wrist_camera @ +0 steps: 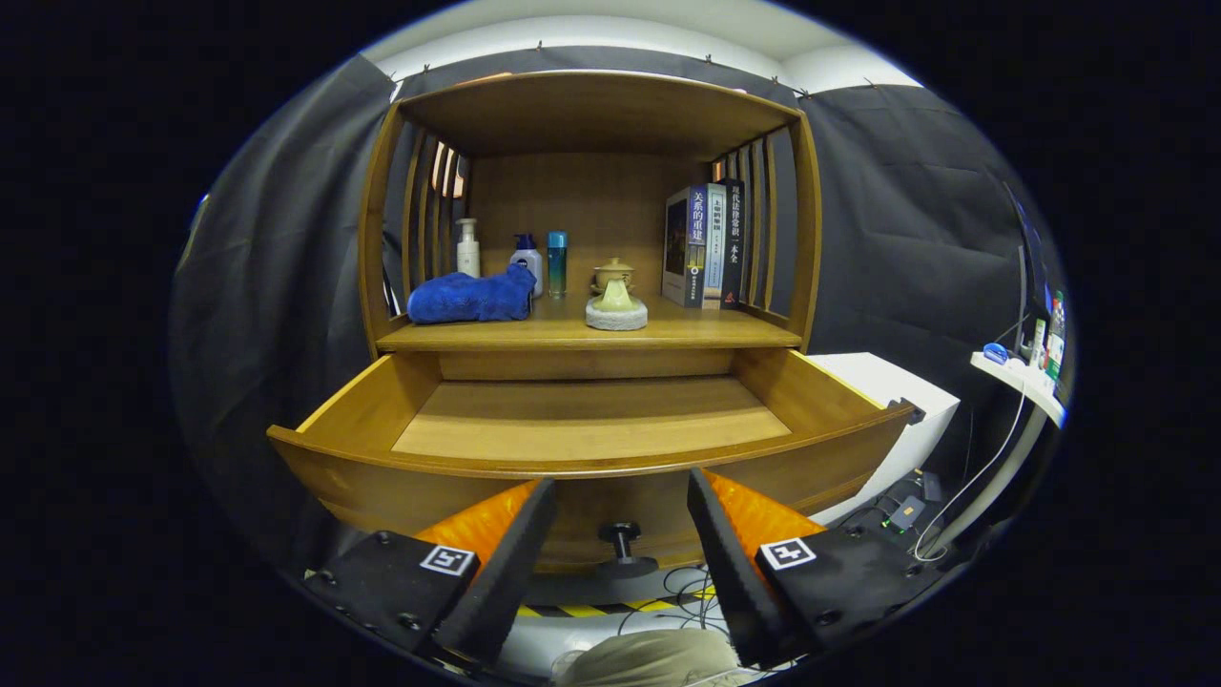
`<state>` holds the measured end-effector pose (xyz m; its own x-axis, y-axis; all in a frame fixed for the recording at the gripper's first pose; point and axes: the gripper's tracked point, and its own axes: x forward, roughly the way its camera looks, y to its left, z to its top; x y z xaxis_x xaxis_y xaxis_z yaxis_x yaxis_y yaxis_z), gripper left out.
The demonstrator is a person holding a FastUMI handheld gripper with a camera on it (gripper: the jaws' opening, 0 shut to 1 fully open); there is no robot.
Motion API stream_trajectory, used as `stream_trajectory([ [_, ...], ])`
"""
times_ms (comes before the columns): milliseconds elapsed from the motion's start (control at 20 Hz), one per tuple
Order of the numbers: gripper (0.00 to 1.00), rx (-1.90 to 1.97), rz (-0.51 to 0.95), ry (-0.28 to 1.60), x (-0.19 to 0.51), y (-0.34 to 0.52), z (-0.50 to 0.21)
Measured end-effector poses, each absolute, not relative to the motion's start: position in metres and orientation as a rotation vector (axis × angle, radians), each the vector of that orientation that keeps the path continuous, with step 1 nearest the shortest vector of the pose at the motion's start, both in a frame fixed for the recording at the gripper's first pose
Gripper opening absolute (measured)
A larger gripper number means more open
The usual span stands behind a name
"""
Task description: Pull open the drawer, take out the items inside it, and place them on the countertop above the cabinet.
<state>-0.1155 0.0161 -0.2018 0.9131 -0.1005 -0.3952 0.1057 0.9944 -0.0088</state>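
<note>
Drawer [587, 425] pulled open just ahead of gripper [620, 496], fingers spread apart, knob [622, 539] between them untouched

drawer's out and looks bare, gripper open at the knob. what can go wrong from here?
1. The drawer is open with a bare floor, so reaching in may grasp nothing.
2. The open gripper straddles the knob; lifting could snag the drawer front.
3. The countertop already holds a blue towel and tea set; placing there risks knocking them.
</note>
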Motion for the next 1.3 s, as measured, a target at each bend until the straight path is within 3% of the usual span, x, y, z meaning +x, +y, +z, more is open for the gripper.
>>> stream_trajectory([
  [1300,0.93,-0.061,-0.121,0.402,-0.026,0.017,-0.200],
])
